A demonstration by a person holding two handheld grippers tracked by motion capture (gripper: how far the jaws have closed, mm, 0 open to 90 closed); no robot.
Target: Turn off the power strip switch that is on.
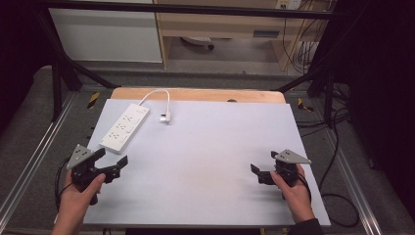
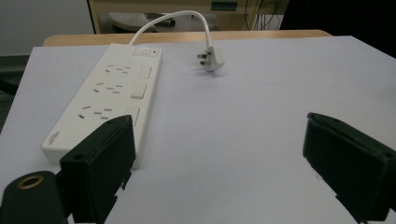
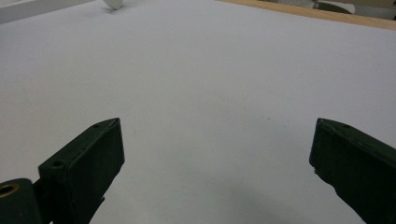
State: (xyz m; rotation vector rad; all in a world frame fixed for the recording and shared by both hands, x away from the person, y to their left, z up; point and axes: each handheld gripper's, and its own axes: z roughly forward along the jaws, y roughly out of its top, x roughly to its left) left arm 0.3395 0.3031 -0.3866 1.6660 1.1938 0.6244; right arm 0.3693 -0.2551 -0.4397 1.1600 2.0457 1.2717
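A white power strip (image 1: 124,127) lies at the far left of the pale table sheet (image 1: 205,161), its cable looping to a white plug (image 1: 165,117) lying beside it. In the left gripper view the power strip (image 2: 107,100) sits just beyond my left jaw and the plug (image 2: 212,58) lies farther off, pins up. My left gripper (image 1: 111,164) stands open near the table's left front, a little short of the strip's near end, nothing between its jaws. My right gripper (image 1: 259,172) is open at the right front over bare sheet, empty.
A wooden table edge (image 1: 195,94) shows behind the sheet. Black frame bars (image 1: 63,73) rise at both back corners, and cables (image 1: 337,196) trail on the floor to the right. A wooden shelf unit (image 1: 225,24) stands beyond the table.
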